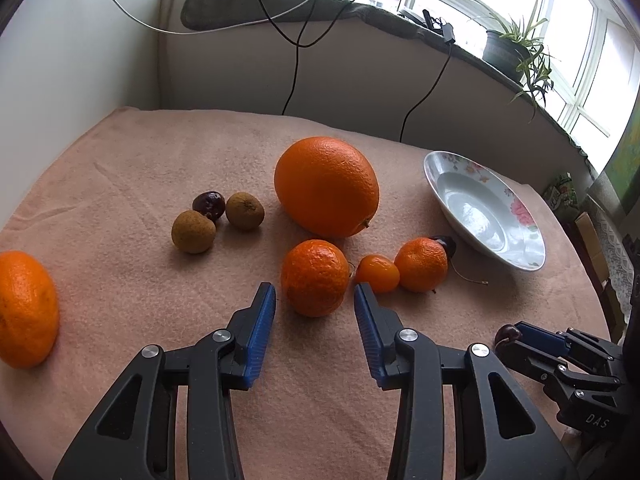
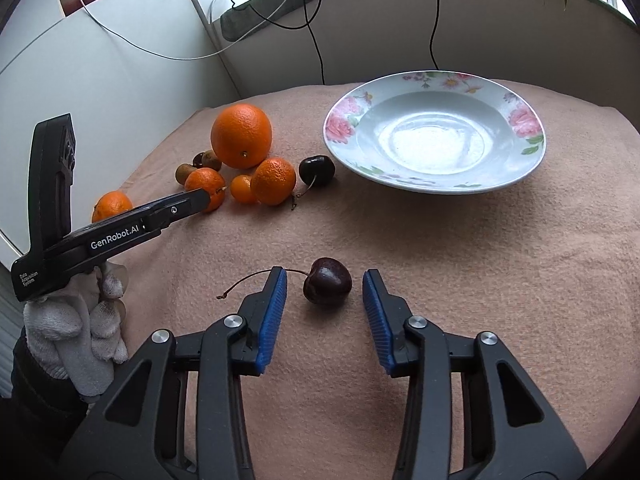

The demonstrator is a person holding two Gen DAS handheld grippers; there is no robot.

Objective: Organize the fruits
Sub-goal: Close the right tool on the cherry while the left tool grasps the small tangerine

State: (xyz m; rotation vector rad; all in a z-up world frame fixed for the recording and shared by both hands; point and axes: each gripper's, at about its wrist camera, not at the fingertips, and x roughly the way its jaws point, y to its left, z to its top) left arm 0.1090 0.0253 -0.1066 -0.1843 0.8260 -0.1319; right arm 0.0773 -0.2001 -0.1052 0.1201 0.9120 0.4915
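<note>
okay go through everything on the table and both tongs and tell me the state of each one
Left tongs: open, straddling a mandarin, pads not touching.
Right tongs: open, around a dark cherry, pads apart from it.
Flowered plate: empty, on the cloth.
Large orange: resting on the cloth.
Second cherry: lying beside the plate.

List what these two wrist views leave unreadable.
- Left wrist view: cherry by the plate, mostly hidden behind a mandarin.
- Left wrist view: mandarin at left edge, cut off by the frame.
- Right wrist view: small brown fruits, partly hidden behind mandarins; type unclear.
- Right wrist view: left claw seen side-on; its gap unreadable.
</note>
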